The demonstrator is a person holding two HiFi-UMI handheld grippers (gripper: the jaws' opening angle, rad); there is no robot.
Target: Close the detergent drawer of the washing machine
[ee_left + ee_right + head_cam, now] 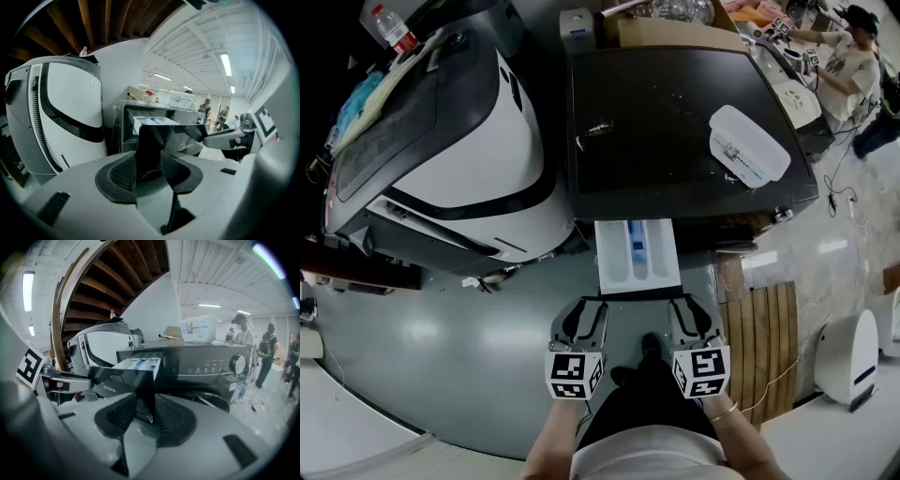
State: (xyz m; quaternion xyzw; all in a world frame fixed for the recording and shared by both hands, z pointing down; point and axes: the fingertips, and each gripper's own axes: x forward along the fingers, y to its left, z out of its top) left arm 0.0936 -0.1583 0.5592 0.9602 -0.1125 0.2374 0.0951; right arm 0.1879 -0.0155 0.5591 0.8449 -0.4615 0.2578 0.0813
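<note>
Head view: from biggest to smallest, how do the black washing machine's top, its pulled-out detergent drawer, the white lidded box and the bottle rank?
1. washing machine top
2. detergent drawer
3. white lidded box, close to the drawer's size and nearer the camera, so unsure
4. bottle

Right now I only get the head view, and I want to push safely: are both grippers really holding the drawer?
Observer: Yes, the left gripper is shut on the drawer, at its front panel's left end.
Operator: And the other?
Observer: The right gripper is shut on the panel's right end.
Operator: Anything near them on the front?
Observer: A dial, well to the right of the drawer, apart from both.
</note>
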